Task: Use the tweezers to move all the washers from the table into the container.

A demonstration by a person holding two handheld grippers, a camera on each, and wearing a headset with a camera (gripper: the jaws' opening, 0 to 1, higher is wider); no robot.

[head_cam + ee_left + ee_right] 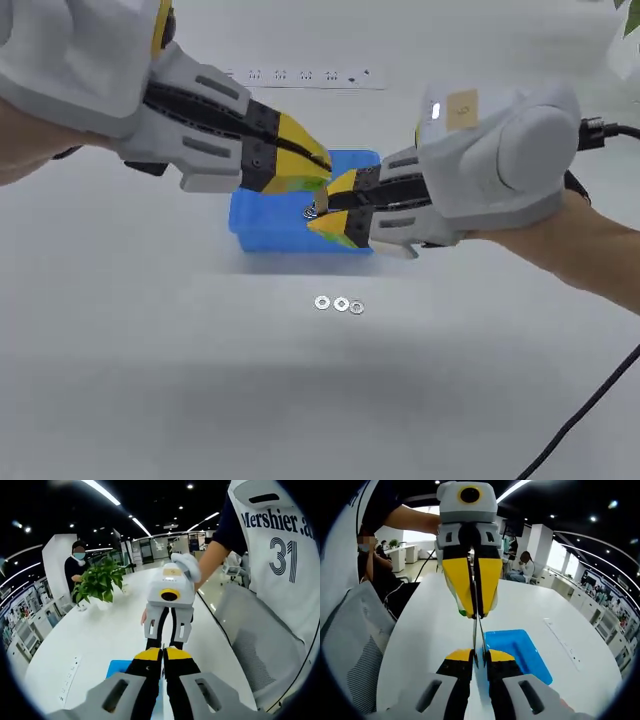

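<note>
The tweezers [478, 637] are held between the two grippers over the blue container [262, 225]. The left gripper [316, 160] is clamped on one end of them, and the right gripper [327, 207] is closed around the two thin arms nearer the other end, as is seen best in the right gripper view. Three washers [341, 304] are left on the white table [150, 380], in a short row touching or nearly touching one another, near the container on the person's side and well clear of both grippers. A small grey shape is seen at the tweezers above the container in the head view — whether it is a washer cannot be told. The washers are judged to be light, thin, hard and slick, and they lie flat on a smooth surface, so little edge is offered. Each is probably best taken singly, with one tip set through the hole and the other outside the ring, or pinched across the rim, rather than scooped. Because they sit so close together, a neighbour may be nudged or flicked away by a careless approach. The tweezers themselves are slim, springy metal — likely to twist or slide in the jaws unless they are gripped squarely, and only a gentle squeeze should be needed.
</note>
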